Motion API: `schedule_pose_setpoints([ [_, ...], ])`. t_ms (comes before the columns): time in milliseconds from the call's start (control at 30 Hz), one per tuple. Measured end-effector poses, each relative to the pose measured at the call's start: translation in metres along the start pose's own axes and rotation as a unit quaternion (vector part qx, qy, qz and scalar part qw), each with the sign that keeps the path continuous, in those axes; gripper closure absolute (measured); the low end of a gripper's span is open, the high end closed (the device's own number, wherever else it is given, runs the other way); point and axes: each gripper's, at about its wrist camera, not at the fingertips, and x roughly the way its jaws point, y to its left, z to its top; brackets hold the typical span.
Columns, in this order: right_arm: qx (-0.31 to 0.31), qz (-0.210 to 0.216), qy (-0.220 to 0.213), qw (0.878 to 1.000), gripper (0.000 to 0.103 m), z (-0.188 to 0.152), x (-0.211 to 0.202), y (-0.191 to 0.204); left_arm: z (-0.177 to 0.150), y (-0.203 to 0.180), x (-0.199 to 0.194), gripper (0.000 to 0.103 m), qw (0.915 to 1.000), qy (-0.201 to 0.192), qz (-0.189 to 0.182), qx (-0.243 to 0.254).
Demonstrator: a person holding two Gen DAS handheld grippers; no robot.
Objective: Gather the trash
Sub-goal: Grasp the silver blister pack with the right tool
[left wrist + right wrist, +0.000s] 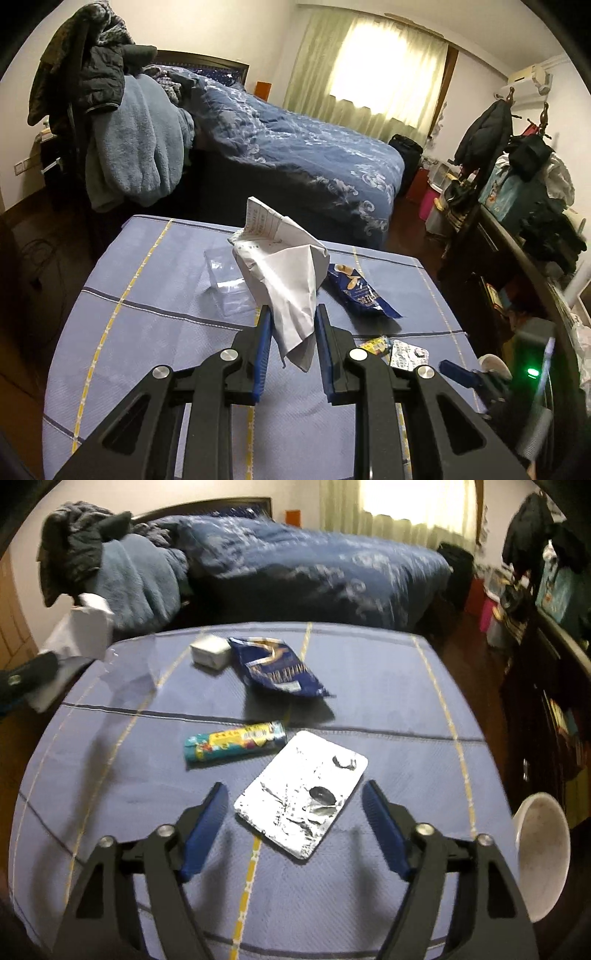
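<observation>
Table (pixel 369 709): in front of me, the bed (pixel 295 147) behind its far edge.
My left gripper (pixel 291 325): over the table's near half, crumpled paper (pixel 284 273) clamped between its fingers and lifted clear of the cloth.
Clear plastic box (pixel 225 284): on the table, behind and left of the held paper.
Snack bag (pixel 277 668): on the far half, small box (pixel 209 652) touching its left side.
Wrapped roll (pixel 236 740): mid-table, nearer than the bag.
Blister sheet (pixel 303 794): just right of the roll, between the spread fingers of my right gripper (pixel 295 819).
Bowl (pixel 543 853): off the table's right edge.
</observation>
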Motion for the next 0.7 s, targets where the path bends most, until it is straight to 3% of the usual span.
schedule_pose_setpoints([
  [233,0.034,-0.019,0.026,0.999,0.017,0.006,0.030,0.000,-0.003,-0.002,-0.007,0.079,0.9998,-0.008,-0.012,0.010],
  [300,0.032,-0.029,0.023,0.999,0.022,0.006,0.032,0.002,-0.004,-0.002,-0.008,0.079,0.9998,-0.011,-0.012,0.014],
  [433,0.025,-0.030,0.019,0.999,0.043,0.008,0.030,0.003,-0.005,-0.001,-0.010,0.079,0.9997,-0.013,-0.014,0.017],
  [700,0.025,-0.017,0.009,1.000,0.045,0.000,0.015,0.001,-0.006,-0.004,-0.013,0.079,0.9997,-0.013,-0.007,0.019],
])
